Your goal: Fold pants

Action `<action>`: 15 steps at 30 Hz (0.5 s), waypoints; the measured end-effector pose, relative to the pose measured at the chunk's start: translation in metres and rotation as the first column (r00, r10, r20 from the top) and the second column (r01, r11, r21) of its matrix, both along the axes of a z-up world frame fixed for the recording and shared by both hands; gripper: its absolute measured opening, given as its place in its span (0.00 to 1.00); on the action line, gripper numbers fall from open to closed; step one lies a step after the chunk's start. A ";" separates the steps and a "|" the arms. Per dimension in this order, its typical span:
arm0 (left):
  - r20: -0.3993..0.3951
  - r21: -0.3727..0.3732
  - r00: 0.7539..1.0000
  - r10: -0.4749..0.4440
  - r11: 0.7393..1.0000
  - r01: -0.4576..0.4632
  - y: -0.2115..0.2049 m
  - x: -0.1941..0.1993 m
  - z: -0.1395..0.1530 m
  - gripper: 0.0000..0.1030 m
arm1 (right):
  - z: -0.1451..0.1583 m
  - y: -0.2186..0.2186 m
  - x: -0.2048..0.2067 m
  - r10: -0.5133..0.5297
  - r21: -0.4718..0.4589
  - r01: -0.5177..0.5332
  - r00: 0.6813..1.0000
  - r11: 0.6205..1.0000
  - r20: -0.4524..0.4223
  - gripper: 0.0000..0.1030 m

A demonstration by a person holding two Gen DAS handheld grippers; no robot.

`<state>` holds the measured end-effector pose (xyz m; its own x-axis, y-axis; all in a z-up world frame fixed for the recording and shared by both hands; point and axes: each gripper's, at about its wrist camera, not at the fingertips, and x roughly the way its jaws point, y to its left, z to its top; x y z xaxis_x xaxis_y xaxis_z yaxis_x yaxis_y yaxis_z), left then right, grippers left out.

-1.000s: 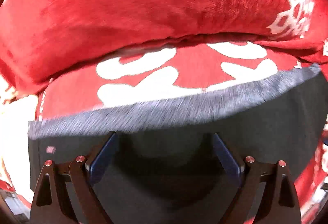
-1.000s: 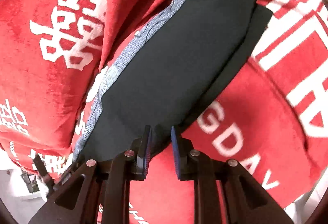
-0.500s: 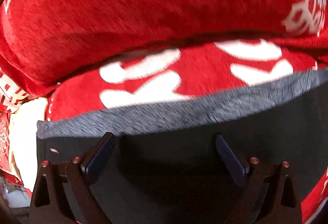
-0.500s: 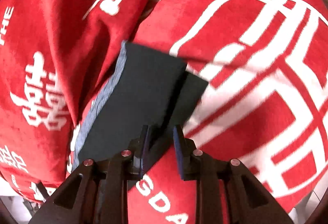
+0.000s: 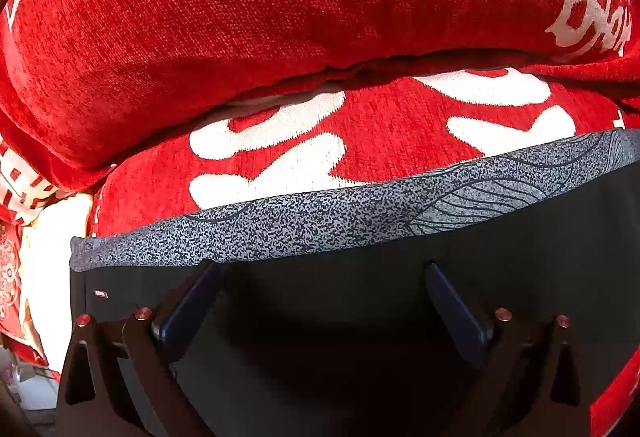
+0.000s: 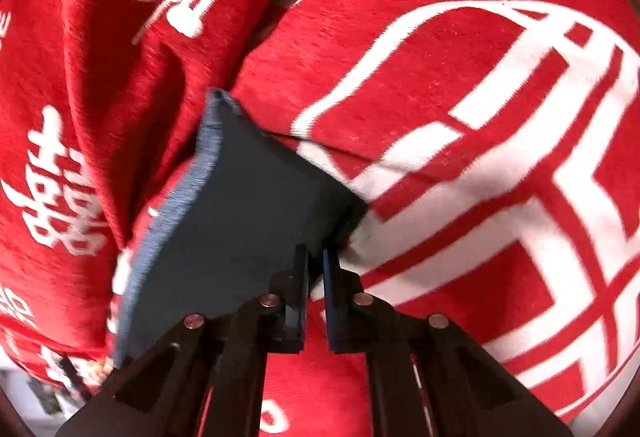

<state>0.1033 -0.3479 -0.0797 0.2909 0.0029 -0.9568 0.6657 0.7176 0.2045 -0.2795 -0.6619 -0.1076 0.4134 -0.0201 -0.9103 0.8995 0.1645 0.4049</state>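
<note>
Black pants (image 5: 320,337) with a grey speckled waistband (image 5: 340,221) lie on a red cover. My left gripper (image 5: 322,271) points down over them just behind the waistband. Its jaws are opening and stand wide, with the cloth lying flat beneath and nothing pinched. In the right wrist view the pants (image 6: 248,221) run away to the upper left, with a grey edge (image 6: 172,205) along their left side. My right gripper (image 6: 316,257) is at their near right corner. Its jaws are closing and nearly together, with the black edge caught between the pads.
A red seat cover with large white characters (image 6: 460,117) spreads out to the right. A plump red back cushion (image 5: 240,17) rises behind the waistband. Something white (image 5: 52,257) shows at the left edge of the seat.
My right gripper has slid along the pants' edge to their far corner and narrowed its jaws onto the cloth. My left gripper's jaws have spread wider; it has barely moved.
</note>
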 end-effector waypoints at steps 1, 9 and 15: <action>-0.004 0.005 1.000 0.001 1.000 -0.001 0.000 0.001 0.000 1.00 | 0.002 0.000 0.000 0.002 -0.007 -0.002 1.000 1.000 -0.022 0.18; -0.080 -0.052 0.997 -0.011 0.999 0.007 -0.025 -0.012 0.020 1.00 | 0.059 0.039 0.043 0.161 -0.156 -0.171 0.984 0.973 -0.074 0.26; -0.118 -0.026 0.992 0.046 0.998 -0.050 -0.046 -0.015 -0.004 1.00 | 0.051 0.095 0.169 0.508 -0.176 -0.497 0.861 0.850 0.023 0.26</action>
<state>0.0878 -0.3942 -0.0842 0.1765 -0.0142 -0.9842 0.6484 0.7539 0.1054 -0.1103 -0.5673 -0.0570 0.4654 0.0654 -0.8827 0.6484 0.6536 0.3903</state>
